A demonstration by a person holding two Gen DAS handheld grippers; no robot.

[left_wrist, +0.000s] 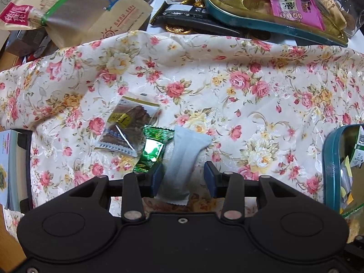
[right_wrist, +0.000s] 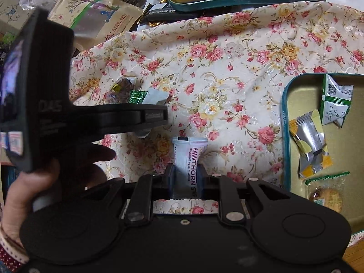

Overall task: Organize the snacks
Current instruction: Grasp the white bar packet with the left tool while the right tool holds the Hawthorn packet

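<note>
Jaws on the right gripper [right_wrist: 187, 177] are pinched tight on a white hawthorn strip packet [right_wrist: 189, 157], held upright above the floral cloth [right_wrist: 227, 68], not yet over the teal tin [right_wrist: 284, 118]. Left gripper [left_wrist: 183, 177] sits abt half open, straddling a plain white packet [left_wrist: 182, 157] that lies on the cloth; left pad touches or nearly touches it, right pad stands clear, so no grip yet.

Done so far: tin at right already holds 3 pcs – a green-white packet [right_wrist: 334, 102], a yellow-silver wrapped candy [right_wrist: 309, 145], a wrapped biscuit [right_wrist: 327, 195].

Left to do, by my read: hawthorn strip needs carrying over & dropping in the tin. Still loose on the cloth: white packet, green foil candy [left_wrist: 151, 150] just beside it, brown jerky-type packet [left_wrist: 127, 125] touching the green one. Far clutter – kraft pouch [left_wrist: 75, 9], gold tray [left_wrist: 261, 6] full of mixed snacks – untouched; can't tell if that's in scope. Roughly midway w/ the loose pile.
</note>
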